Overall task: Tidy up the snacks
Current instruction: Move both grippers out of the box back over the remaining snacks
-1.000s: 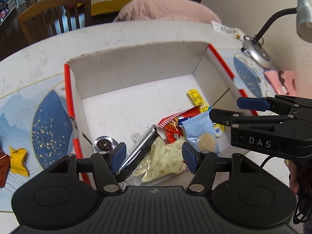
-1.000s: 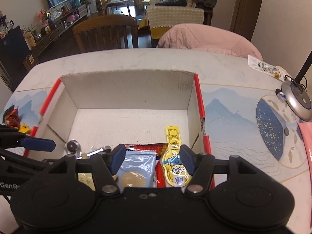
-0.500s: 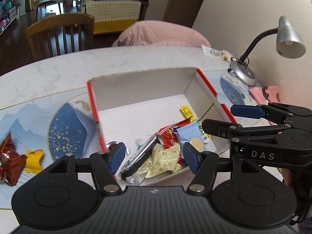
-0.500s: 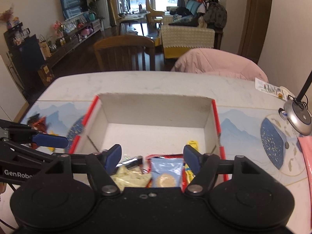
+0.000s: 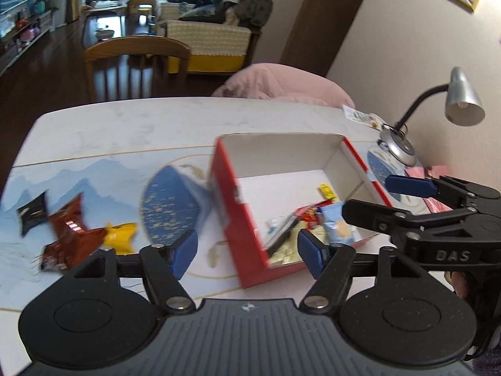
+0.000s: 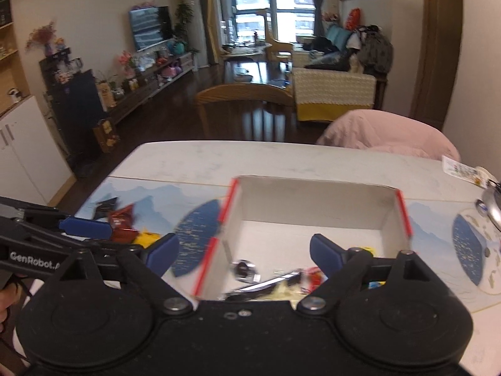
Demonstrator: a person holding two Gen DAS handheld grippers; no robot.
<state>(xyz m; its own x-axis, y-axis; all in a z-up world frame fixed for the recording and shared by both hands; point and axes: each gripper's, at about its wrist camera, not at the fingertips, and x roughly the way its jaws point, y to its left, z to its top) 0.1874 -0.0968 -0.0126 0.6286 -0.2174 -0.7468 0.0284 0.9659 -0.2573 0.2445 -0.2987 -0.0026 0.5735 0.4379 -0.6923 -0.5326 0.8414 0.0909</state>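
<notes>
White marble-look counter (image 5: 125,125), partly covered by a mat printed with pale blue mountains and dark blue speckled fans, carries everything here. On it stands a shallow cardboard box (image 5: 281,153) with red outer sides and a white inside, open at the top. The snacks in the box lie bunched at its near end: a light blue packet (image 5: 336,224) showing a round biscuit, a red wrapper (image 5: 308,214), a pale yellowish bag (image 5: 283,252), a dark stick-shaped pack (image 5: 280,235) and, a little farther in, a small yellow sachet (image 5: 327,191). Left of the box, out on the mat, three more snacks wait well apart from it: a crinkled copper-red wrapper (image 5: 70,233), a yellow piece (image 5: 120,235) touching its right end, and a small black packet (image 5: 31,213) farther left. A silver gooseneck desk lamp (image 5: 460,100) stands at the counter's right edge by the wall. The left tongs (image 5: 245,252) hang above the box's near left corner, blue pads apart and nothing between them; their jaws have just been opening. The right tongs (image 6: 244,252) hover over the near end of the box, pads spread wide and empty, and they too have just been opening. The picture is blurred around the box and the loose wrappers.
</notes>
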